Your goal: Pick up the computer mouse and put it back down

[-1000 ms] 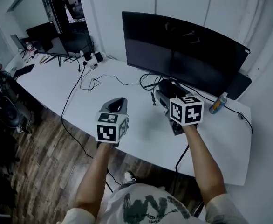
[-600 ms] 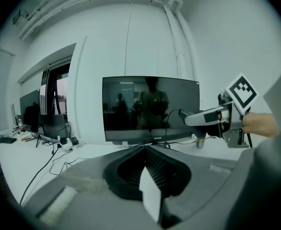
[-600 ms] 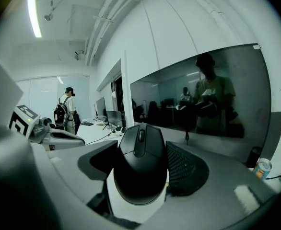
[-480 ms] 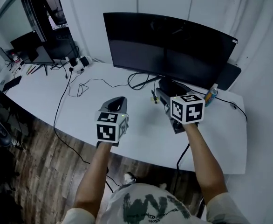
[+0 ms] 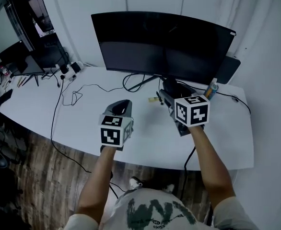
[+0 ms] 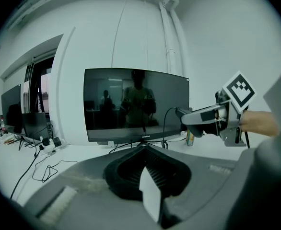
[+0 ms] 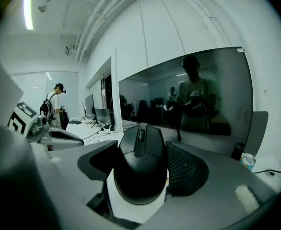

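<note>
A black computer mouse (image 7: 139,176) with a scroll wheel sits between the jaws of my right gripper (image 7: 143,150), which is shut on its sides and holds it off the white desk (image 5: 217,143). In the head view the right gripper (image 5: 171,97) hovers in front of the monitor's stand, and its marker cube hides the mouse. My left gripper (image 5: 122,104) hangs over the desk to its left. In the left gripper view the left gripper (image 6: 143,146) is shut with nothing in it.
A wide curved monitor (image 5: 162,44) stands at the back of the desk, with cables (image 5: 78,92) trailing left and a small can (image 5: 211,88) at its right. More screens (image 5: 30,63) stand far left. Wooden floor (image 5: 40,176) lies below the desk's front edge.
Both grippers have swung sideways along the desk together, so the monitor and desk sit further left in the head view. The right gripper's hold on the mouse is unchanged.
</note>
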`<state>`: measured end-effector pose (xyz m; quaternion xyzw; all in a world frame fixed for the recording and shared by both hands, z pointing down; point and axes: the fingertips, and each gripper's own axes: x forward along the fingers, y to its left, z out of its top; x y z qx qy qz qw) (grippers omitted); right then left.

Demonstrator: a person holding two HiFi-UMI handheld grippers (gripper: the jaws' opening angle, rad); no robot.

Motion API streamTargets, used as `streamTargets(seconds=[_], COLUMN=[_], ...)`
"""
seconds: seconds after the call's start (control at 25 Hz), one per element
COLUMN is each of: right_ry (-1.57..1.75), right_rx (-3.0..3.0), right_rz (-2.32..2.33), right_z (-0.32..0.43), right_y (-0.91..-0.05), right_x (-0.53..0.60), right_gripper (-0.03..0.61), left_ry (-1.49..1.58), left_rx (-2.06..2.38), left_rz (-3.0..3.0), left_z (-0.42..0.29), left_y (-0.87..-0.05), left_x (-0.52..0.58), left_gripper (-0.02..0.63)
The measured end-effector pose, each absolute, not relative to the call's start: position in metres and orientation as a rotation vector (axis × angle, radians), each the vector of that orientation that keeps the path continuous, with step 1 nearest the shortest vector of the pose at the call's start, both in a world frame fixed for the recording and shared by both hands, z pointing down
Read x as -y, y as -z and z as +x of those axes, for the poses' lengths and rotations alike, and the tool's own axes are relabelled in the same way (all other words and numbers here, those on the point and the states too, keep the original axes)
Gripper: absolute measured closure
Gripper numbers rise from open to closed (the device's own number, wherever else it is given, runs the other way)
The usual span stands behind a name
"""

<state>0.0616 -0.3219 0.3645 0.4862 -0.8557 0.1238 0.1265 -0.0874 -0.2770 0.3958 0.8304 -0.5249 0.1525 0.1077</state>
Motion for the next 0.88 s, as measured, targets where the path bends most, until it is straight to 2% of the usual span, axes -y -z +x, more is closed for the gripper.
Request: streamTargets(seconds=[0.88], right_ry=[-0.549], right_rx=[2.331], right_rz=[1.405], right_z=[0.021], right_y=[-0.46], right_x=[0.331], right_gripper=[0.265], left_ry=[-0.445], left_rx=[1.398], left_rz=[2.447], left_z=[-0.117], left_y=[-0.439], left_x=[0.297], left_gripper=[0.611])
